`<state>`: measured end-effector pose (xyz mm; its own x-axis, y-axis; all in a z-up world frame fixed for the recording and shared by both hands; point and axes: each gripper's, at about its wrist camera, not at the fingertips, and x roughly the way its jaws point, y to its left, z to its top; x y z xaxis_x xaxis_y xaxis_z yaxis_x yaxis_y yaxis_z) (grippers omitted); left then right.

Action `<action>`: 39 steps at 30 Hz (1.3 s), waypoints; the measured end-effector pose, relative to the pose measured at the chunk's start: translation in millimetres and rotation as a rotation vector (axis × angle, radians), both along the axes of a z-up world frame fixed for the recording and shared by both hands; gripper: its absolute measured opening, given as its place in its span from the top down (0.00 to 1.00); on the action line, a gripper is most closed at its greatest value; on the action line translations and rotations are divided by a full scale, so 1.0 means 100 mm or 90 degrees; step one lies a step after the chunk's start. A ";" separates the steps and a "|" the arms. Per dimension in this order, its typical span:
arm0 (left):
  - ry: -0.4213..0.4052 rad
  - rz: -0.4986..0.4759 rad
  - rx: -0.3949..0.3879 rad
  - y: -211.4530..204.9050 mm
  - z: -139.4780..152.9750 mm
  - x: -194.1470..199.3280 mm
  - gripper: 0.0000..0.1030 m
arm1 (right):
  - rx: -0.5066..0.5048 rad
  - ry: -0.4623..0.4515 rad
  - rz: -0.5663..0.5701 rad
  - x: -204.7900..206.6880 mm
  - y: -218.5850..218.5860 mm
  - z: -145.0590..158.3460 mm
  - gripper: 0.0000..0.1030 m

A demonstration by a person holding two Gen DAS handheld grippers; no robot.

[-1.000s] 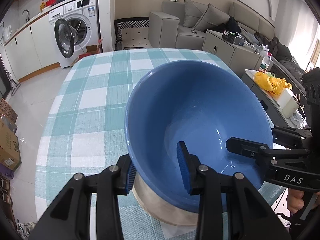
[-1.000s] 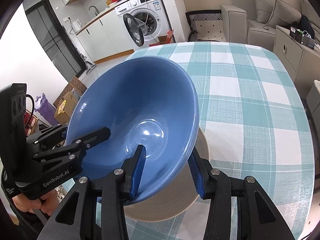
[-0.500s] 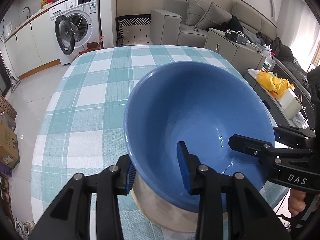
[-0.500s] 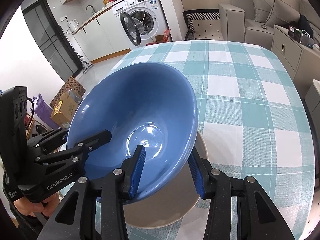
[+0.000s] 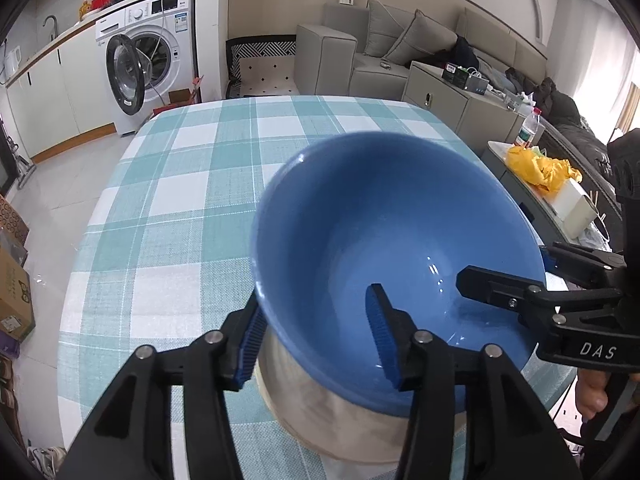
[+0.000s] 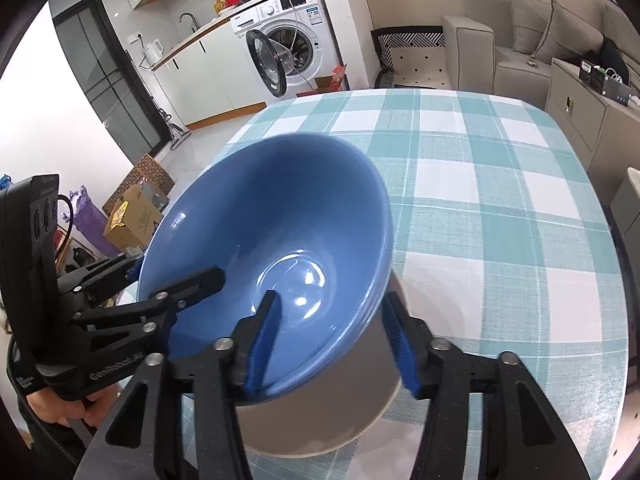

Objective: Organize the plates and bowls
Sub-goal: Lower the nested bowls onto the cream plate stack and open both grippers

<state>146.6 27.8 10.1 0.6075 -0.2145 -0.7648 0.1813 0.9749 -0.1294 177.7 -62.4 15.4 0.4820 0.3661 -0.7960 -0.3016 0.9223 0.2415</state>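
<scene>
A blue bowl (image 5: 384, 232) sits nested in a beige bowl (image 5: 344, 416) on the checked table. My left gripper (image 5: 316, 340) straddles the blue bowl's near rim, one finger inside, one outside, with a wide gap between the pads. My right gripper (image 6: 332, 340) straddles the opposite rim the same way, over the blue bowl (image 6: 272, 248) and the beige bowl (image 6: 320, 412). Neither pair of pads presses the rim. Each gripper shows in the other's view, the right one in the left wrist view (image 5: 560, 304) and the left one in the right wrist view (image 6: 120, 304).
The teal and white checked tablecloth (image 5: 180, 184) stretches away beyond the bowls. A washing machine (image 5: 148, 52) with its door open stands past the table. A sofa (image 5: 400, 48) and a side cabinet (image 5: 440, 96) lie to the right. Cardboard boxes (image 6: 136, 208) sit on the floor.
Both grippers have drawn back and lifted a little, so the bowls look smaller and lower in view. The fingers stay astride the blue bowl's rim.
</scene>
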 end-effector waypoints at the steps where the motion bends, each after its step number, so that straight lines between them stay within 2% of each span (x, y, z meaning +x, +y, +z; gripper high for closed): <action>1: -0.002 0.002 0.000 0.01 0.00 -0.01 0.48 | -0.004 -0.002 -0.001 -0.01 -0.01 0.00 0.38; 8: -0.013 0.008 0.001 0.07 0.03 -0.09 0.42 | 0.014 -0.010 -0.009 -0.06 -0.14 0.02 0.27; 12: -0.025 0.004 -0.005 0.10 0.06 -0.16 0.32 | 0.016 -0.015 -0.010 -0.09 -0.17 0.04 0.24; 17: -0.047 0.002 -0.004 0.14 0.10 -0.25 0.29 | 0.013 -0.027 -0.002 -0.14 -0.18 0.05 0.16; 19: -0.058 0.005 -0.005 0.17 0.12 -0.30 0.11 | 0.013 -0.034 -0.002 -0.16 -0.20 0.06 0.11; 21: -0.082 0.012 -0.006 0.19 0.16 -0.37 0.03 | 0.013 -0.047 0.002 -0.18 -0.22 0.06 0.03; 27: -0.145 0.017 0.001 0.23 0.22 -0.60 0.00 | 0.026 -0.136 0.023 -0.45 -0.31 0.12 0.01; 31: -0.174 0.023 0.014 0.25 0.21 -0.75 0.00 | 0.047 -0.171 0.033 -0.66 -0.37 0.13 0.01; 35: -0.196 0.037 0.013 0.30 0.16 -0.86 0.00 | 0.007 -0.229 0.032 -0.86 -0.37 0.08 0.01; 39: -0.225 0.050 0.021 0.31 0.06 -0.98 0.00 | 0.017 -0.249 0.032 -0.99 -0.38 -0.03 0.01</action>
